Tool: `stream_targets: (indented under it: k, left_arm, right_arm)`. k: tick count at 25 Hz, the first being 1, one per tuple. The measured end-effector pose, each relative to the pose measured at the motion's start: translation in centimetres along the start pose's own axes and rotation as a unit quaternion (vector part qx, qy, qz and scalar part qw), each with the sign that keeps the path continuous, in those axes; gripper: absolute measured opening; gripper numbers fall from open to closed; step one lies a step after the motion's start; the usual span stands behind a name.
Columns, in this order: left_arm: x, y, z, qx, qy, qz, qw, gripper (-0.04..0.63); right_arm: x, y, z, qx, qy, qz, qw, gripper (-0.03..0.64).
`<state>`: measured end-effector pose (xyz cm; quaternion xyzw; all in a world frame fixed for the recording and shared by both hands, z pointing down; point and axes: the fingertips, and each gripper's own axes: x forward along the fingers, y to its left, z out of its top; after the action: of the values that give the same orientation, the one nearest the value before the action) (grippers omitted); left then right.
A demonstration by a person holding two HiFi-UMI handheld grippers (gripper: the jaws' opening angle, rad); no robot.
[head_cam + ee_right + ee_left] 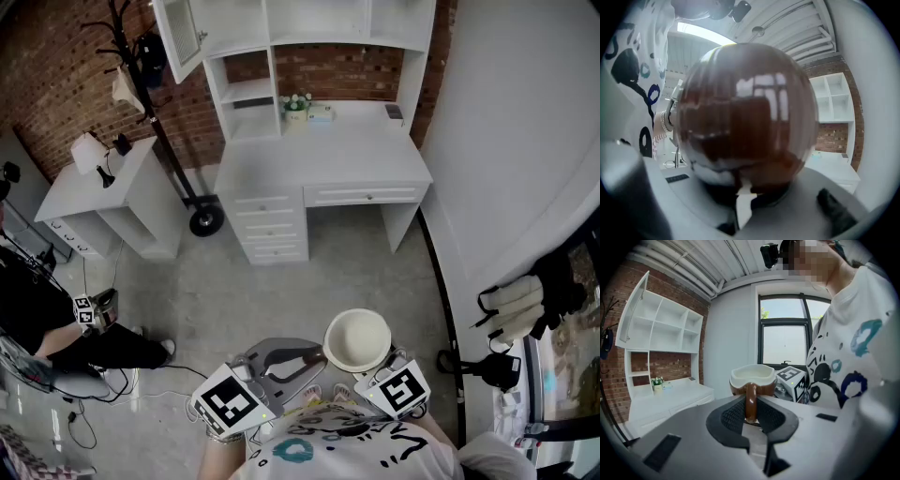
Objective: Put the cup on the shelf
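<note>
A round cup (357,339), brown outside and cream inside, is held upright close to the person's chest, between both grippers. My left gripper (314,358) is shut on its brown handle (750,401), with the bowl (754,378) just beyond the pads. My right gripper (375,373) comes in from the right. In its own view the cup's glossy brown wall (745,117) fills the picture, and the jaws (740,185) stand nearly together, pinching its lower edge. The white shelf unit (309,28) stands over a white desk (319,150) across the room, also in the left gripper view (661,329).
A small plant pot (296,108) and a box sit on the desk. At the left are a black coat stand (141,84), a white side cabinet (103,202) and a person in black (37,314). Cables lie on the floor. A white wall (506,141) runs along the right.
</note>
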<state>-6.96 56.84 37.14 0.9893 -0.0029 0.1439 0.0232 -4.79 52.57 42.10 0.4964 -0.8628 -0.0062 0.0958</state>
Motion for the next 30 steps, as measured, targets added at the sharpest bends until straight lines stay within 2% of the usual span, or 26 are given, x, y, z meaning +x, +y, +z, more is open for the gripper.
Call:
stream_targets:
  k: [13,22,30]
  left_arm:
    - [1.2,-1.7,0.4,0.013,-0.005,-0.008,0.9999,0.057]
    - [0.0,-1.8,-0.2,0.002,0.005,0.009,0.9999,0.057]
    - [-1.2,-1.1,-0.8,0.001,0.001,0.005,1.0000,0.057]
  right_arm:
    - [-2.1,-0.4,-0.1,-0.004,-0.003,-0.011,1.000,0.026]
    - [-1.3,1.2,-0.2,-0.002,-0.001,0.023,1.000,0.026]
    - [-0.1,2.1,-0.2,-0.008,0.003,0.025,1.000,0.026]
